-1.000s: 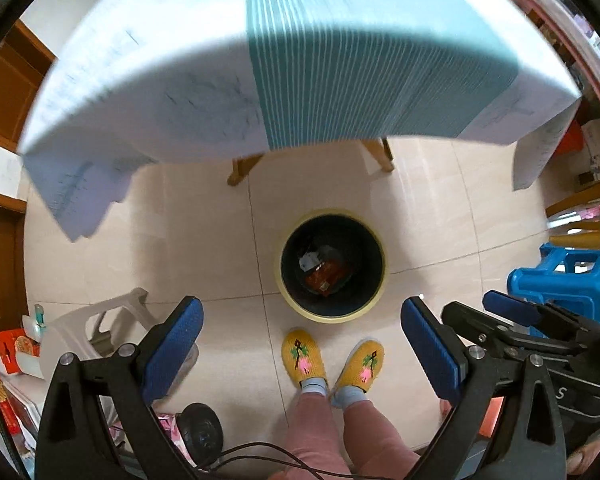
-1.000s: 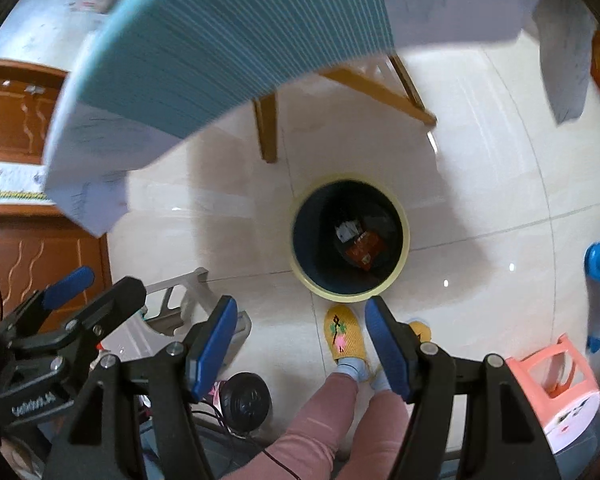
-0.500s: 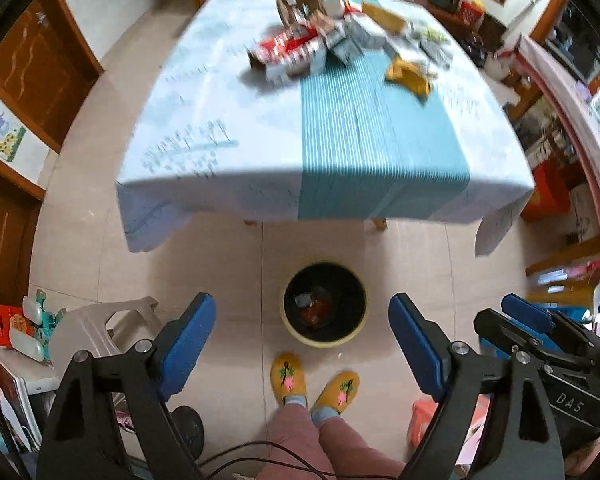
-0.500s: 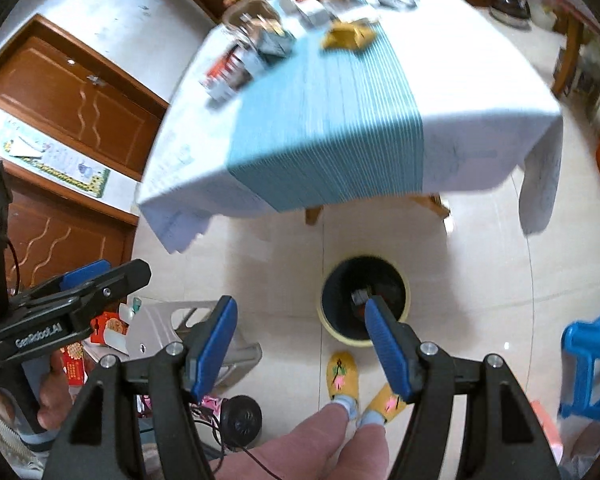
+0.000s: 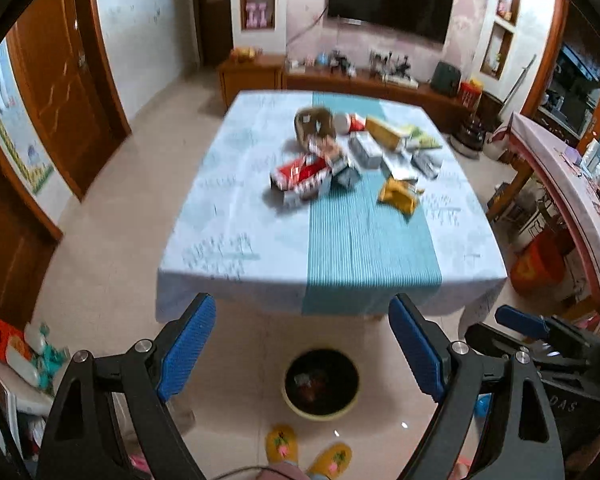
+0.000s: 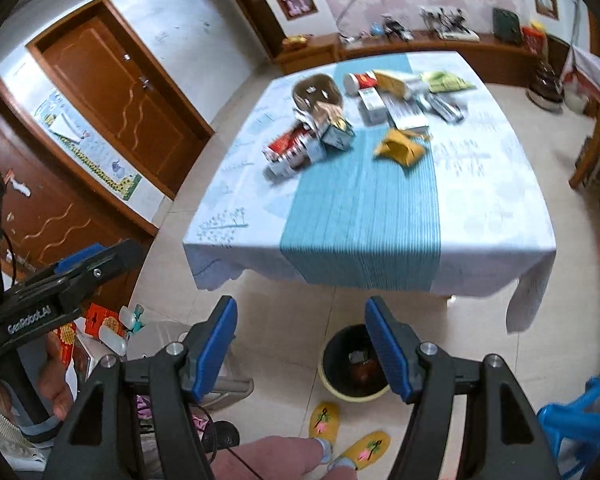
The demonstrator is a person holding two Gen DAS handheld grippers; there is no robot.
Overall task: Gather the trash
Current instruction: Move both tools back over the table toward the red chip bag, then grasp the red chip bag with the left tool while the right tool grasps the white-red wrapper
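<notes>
Both grippers hang high over the floor in front of a table (image 5: 228, 216) with a white and teal cloth. Wrappers and cartons lie heaped at its far half: a red-and-white packet (image 5: 300, 176) (image 6: 290, 150), a crumpled yellow bag (image 5: 398, 196) (image 6: 398, 148), a brown bowl (image 5: 314, 126). A dark bin with a yellow rim (image 5: 320, 416) (image 6: 352, 396) stands on the floor below the table's near edge, with some trash inside. My left gripper (image 5: 302, 304) is open and empty. So is my right gripper (image 6: 300, 304).
The person's feet in yellow slippers (image 5: 282, 444) stand just behind the bin. A grey plastic stool (image 6: 160, 336) sits at the left, a blue stool (image 6: 580, 412) at the right, an orange bucket (image 5: 538, 268) beside the table. Wooden doors line the left wall.
Both grippers rose and tipped upward, so the view swung from the bin under the table edge to the whole tabletop. The left jaws narrowed slightly early on.
</notes>
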